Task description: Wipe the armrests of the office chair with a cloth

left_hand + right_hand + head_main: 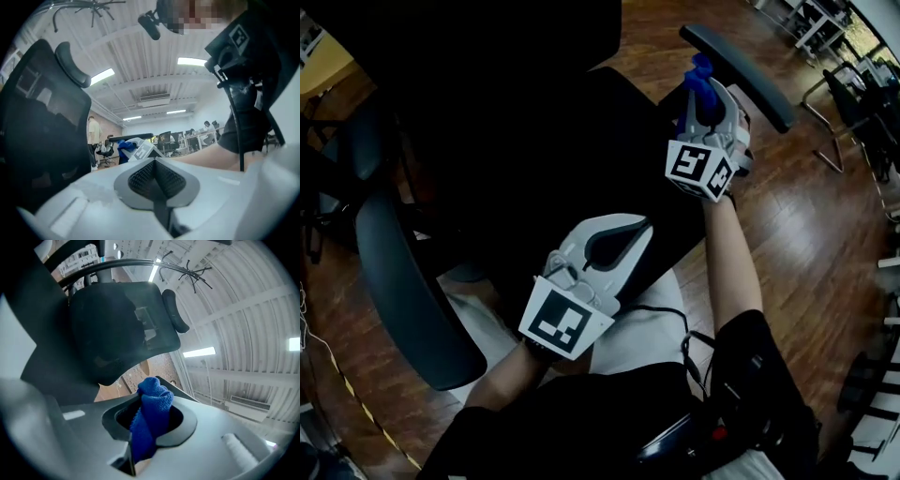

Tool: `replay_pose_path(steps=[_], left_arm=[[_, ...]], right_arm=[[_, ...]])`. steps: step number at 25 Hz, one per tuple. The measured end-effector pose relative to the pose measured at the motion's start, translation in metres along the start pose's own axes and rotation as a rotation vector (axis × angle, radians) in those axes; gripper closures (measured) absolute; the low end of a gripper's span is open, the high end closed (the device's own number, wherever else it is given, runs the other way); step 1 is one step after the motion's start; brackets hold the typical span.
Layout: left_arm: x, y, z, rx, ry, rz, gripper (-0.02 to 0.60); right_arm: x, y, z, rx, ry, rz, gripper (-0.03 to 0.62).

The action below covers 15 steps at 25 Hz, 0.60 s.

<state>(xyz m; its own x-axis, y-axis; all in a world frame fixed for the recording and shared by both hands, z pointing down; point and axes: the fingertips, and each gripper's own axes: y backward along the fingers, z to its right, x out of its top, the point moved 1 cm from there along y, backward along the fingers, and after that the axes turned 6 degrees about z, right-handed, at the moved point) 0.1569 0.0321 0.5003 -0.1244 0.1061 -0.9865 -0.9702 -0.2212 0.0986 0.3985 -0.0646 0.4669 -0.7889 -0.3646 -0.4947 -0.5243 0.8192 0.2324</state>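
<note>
The black office chair's seat (534, 159) fills the middle of the head view. Its left armrest (403, 281) is at the left and its right armrest (741, 66) at the upper right. My right gripper (705, 94) hovers just beside the right armrest, shut on a bunched blue cloth (703, 77). In the right gripper view the cloth (151, 418) sticks up between the jaws. My left gripper (633, 232) is over the seat's front edge with its jaws shut and nothing in them (156, 176). Far off in the left gripper view are the cloth (124, 149) and the right armrest (133, 137).
The chair's backrest (42, 117) and headrest (173, 310) rise close by. The chair stands on a wooden floor (806, 225). Other chairs and desks (853, 103) stand at the upper right. My body and a dark harness (741, 403) fill the bottom of the head view.
</note>
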Motion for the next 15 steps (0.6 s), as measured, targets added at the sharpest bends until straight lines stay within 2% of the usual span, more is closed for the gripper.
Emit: replay_pose_path(steps=[2,3,6,9,12,15], left_arm=[[-0.001,-0.002,-0.001,-0.018,-0.053,0.017,0.577],[-0.003,-0.004,-0.002,-0.021,-0.051,0.023,0.577],[-0.012,-0.015,-0.004,-0.014,0.01,0.012,0.577],[-0.026,-0.019,-0.009,-0.001,0.026,-0.031,0.577],[-0.029,-0.015,-0.013,0.015,0.044,-0.028,0.577],[-0.026,-0.014,-0.008,0.001,0.029,-0.021,0.577]], right_arm=[[-0.002,-0.002,0.002,-0.001,0.062,-0.004,0.525],[-0.004,-0.005,0.004,-0.001,0.093,-0.006,0.525],[-0.013,-0.014,0.009,-0.014,0.165,-0.01,0.525],[-0.015,-0.019,0.006,-0.016,0.23,-0.019,0.525],[-0.021,-0.023,-0.015,0.055,0.262,-0.045,0.525],[-0.032,-0.025,-0.036,0.144,0.298,-0.088,0.525]])
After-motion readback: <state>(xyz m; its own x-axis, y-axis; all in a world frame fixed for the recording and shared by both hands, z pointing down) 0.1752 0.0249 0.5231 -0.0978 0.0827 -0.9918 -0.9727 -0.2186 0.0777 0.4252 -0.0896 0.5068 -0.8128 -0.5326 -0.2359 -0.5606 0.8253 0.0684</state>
